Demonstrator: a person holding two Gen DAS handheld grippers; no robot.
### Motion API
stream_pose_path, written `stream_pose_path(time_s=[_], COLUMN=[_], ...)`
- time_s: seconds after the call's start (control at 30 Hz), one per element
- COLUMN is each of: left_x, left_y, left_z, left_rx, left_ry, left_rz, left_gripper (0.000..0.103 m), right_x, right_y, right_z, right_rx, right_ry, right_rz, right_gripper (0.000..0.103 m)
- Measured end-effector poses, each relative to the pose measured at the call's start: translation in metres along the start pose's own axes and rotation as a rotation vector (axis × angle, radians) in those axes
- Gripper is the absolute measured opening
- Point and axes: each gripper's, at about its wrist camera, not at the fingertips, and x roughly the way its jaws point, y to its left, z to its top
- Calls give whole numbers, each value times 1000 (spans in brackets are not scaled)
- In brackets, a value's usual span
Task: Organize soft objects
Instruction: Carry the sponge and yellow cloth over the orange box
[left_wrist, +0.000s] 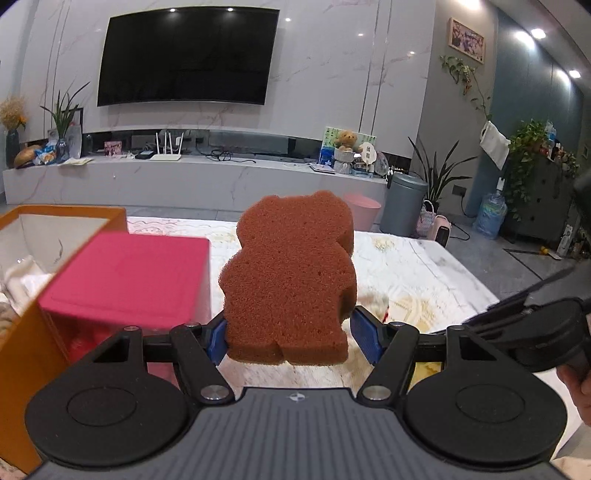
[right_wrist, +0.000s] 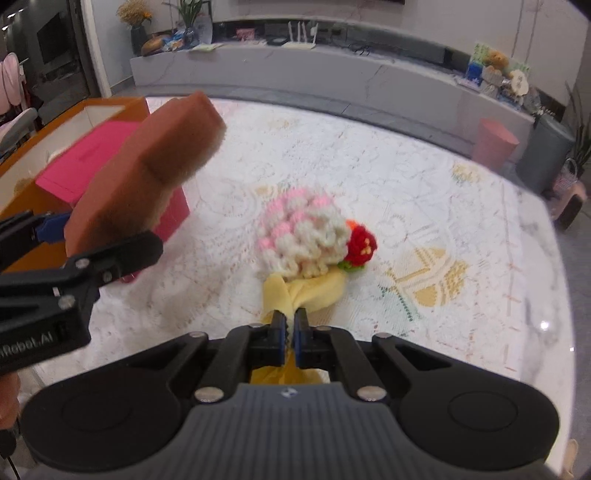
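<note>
Both items lifted, neither yet stowed: bear-shaped brown sponge (left_wrist: 290, 280) is held upright between the widely spread pads of the left gripper (left_wrist: 290, 338), orange box (left_wrist: 22, 325) just to its left; crocheted bouquet (right_wrist: 310, 236) is pinched by its yellow wrap in the closed right gripper (right_wrist: 290, 332).

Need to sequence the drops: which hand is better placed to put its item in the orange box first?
Left. The left gripper holds the brown sponge right beside the orange box; the right gripper, pinching the yellow cloth, sits farther off over the table.
</note>
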Motion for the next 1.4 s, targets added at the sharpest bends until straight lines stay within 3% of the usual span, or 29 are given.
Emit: stream_pose_path(time_s=[0.27,0.47,0.7,0.9,1.17,1.33,1.4], left_x=[-33,-59,-85,-106,-108,-88,-77], left_y=[26,43,75,119,189,219,225], left_z=[42,67,92,95,77,53,44], left_rx=[-50,-38,-25,0,42,15,28], left_ry=[-66,-141,-198,-213,-111,29,71], left_rz=[-40,-44,-38,18,106,67,87], left_gripper=[77,77,77,77,77,77,77], right_x=[-49,-85,-119,-118,-81,-42,-26], right_y=[18,34,81,143,218,252,262], right_z=[15,36,85,129,164,175,178], right_rx=[32,83,111,57,-24,-51,-64], right_ry=[-50,-147,-329,-415,-418,-355,-328], right_rz=[-73,-106,-89,-45,81,125,125], right_gripper=[1,1,1,1,1,1,1])
